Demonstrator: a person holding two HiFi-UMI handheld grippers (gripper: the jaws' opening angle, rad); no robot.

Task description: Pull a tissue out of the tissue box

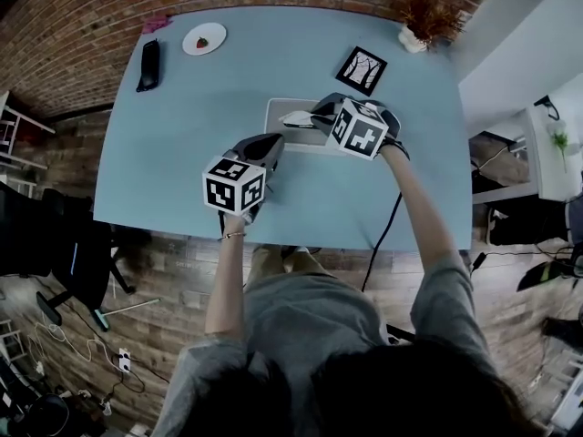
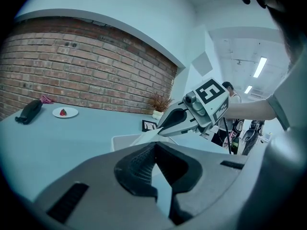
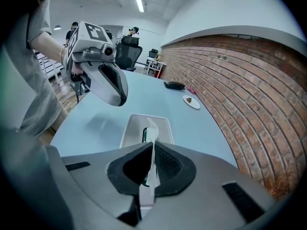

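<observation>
A pale grey tissue box point(image 1: 278, 131) lies flat in the middle of the blue table point(image 1: 182, 144). A white tissue point(image 1: 296, 117) sticks up out of its slot. My right gripper point(image 1: 315, 115) is over the box and shut on that tissue. In the right gripper view the tissue point(image 3: 151, 131) runs from the box point(image 3: 132, 128) up between the jaws of the right gripper point(image 3: 153, 145). My left gripper point(image 1: 272, 143) hovers just off the box's near left corner, jaws together with nothing in them. The left gripper view shows the box point(image 2: 122, 140) beyond the left gripper point(image 2: 156, 143).
At the far left of the table sit a white plate with a strawberry point(image 1: 204, 39) and a black object point(image 1: 148, 64). A framed picture point(image 1: 362, 69) and a potted dry plant point(image 1: 421, 25) stand at the far right. A brick wall runs along the table's far edge.
</observation>
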